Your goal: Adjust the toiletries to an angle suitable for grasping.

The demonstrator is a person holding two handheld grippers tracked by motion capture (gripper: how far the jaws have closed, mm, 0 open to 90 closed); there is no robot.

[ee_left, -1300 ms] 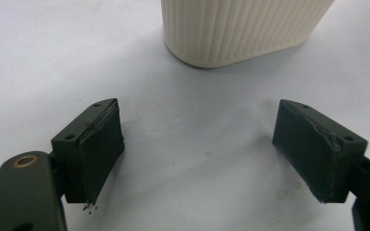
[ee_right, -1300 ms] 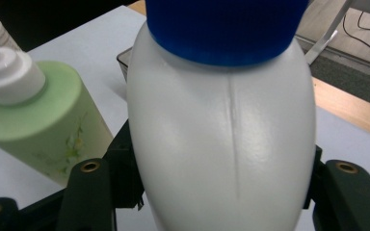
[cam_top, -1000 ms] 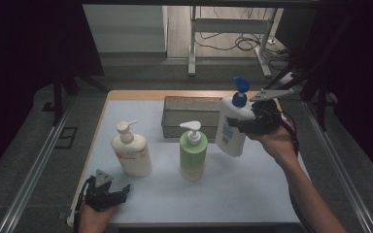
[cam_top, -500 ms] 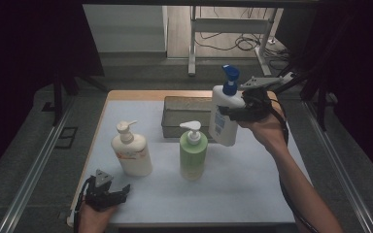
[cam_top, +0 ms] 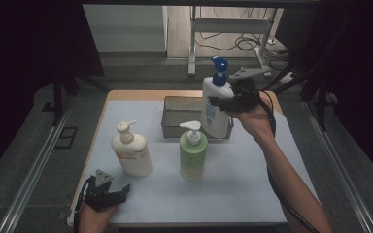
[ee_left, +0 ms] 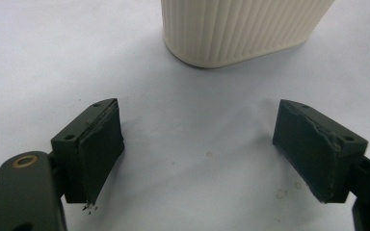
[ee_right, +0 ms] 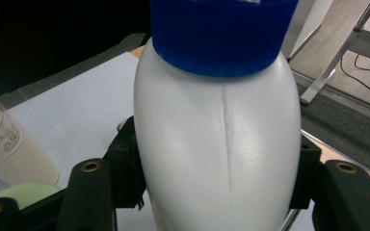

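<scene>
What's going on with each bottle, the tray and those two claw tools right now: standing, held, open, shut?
White pump bottle with blue cap: upright, lifted over the tray, clamped.
Right gripper: shut on that bottle's body.
Left gripper: open, nothing between its jaws, low at the table's near edge.
Cream ribbed pump bottle: standing upright on the table, untouched.
Green pump bottle: standing upright, untouched.
Grey metal tray: on the table; contents hard to tell.

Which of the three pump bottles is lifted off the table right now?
The white bottle with the blue pump, clamped in the right gripper above the grey tray. The cream bottle and green bottle stand on the table.
</scene>
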